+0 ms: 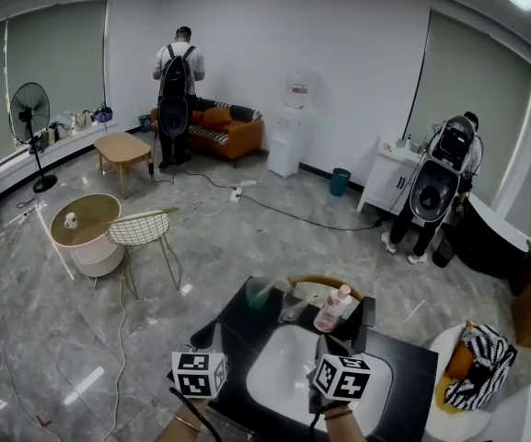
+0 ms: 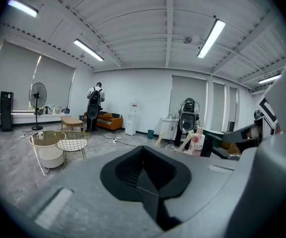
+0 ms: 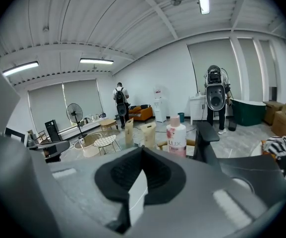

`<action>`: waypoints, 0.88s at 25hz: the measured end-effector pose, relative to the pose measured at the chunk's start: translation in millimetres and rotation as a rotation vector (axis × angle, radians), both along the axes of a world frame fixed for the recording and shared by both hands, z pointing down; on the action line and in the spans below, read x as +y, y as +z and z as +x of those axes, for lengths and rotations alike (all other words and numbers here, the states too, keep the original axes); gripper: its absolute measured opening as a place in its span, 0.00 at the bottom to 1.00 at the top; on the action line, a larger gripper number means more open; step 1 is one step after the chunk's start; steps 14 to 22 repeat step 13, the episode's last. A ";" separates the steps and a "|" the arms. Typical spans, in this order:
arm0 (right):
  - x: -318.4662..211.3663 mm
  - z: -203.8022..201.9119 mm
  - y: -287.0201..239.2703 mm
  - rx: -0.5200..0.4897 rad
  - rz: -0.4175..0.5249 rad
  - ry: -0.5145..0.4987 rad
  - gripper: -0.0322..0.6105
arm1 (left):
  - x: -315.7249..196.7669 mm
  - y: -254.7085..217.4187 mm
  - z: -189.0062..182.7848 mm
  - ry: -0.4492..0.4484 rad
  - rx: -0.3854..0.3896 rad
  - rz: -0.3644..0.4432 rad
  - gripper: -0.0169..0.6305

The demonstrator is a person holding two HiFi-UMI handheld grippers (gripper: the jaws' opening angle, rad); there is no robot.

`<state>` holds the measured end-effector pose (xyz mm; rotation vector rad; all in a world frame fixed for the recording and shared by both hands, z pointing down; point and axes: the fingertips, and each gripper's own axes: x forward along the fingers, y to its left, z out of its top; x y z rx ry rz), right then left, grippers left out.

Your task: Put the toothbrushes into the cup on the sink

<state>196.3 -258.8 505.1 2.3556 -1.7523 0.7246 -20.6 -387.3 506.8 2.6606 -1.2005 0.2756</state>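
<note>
On the black counter [image 1: 412, 368] around a white sink basin [image 1: 282, 368], a green cup [image 1: 259, 290] and a clear cup [image 1: 293, 307] stand at the far rim. Both grippers hover over the near side, and their marker cubes [image 1: 199, 374] [image 1: 342, 377] show in the head view. My left gripper [image 2: 143, 148] is shut on a thin dark toothbrush handle [image 2: 151, 191] that runs back toward the camera. A flat white toothbrush handle [image 3: 137, 192] is clamped in my right gripper [image 3: 143, 150], which is also shut. Both brush heads are hidden.
A pink soap bottle [image 1: 332, 309] and a black fixture [image 1: 366, 313] stand behind the basin. A wire chair [image 1: 141, 230] and a round table [image 1: 85, 221] are on the floor at left. Two people [image 1: 175, 95] [image 1: 435, 187] with backpacks stand farther off. A striped bag [image 1: 481, 366] lies at right.
</note>
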 end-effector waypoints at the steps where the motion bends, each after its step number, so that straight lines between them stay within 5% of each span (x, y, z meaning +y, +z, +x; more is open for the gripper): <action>1: 0.3 -1.0 -0.4 -0.003 0.001 0.000 0.05 | 0.4 -0.3 -1.0 -0.002 0.001 0.000 0.04; 22: -2.3 -4.0 -1.3 0.007 0.004 -0.008 0.05 | -1.2 7.3 -3.6 -0.009 -0.001 -0.009 0.04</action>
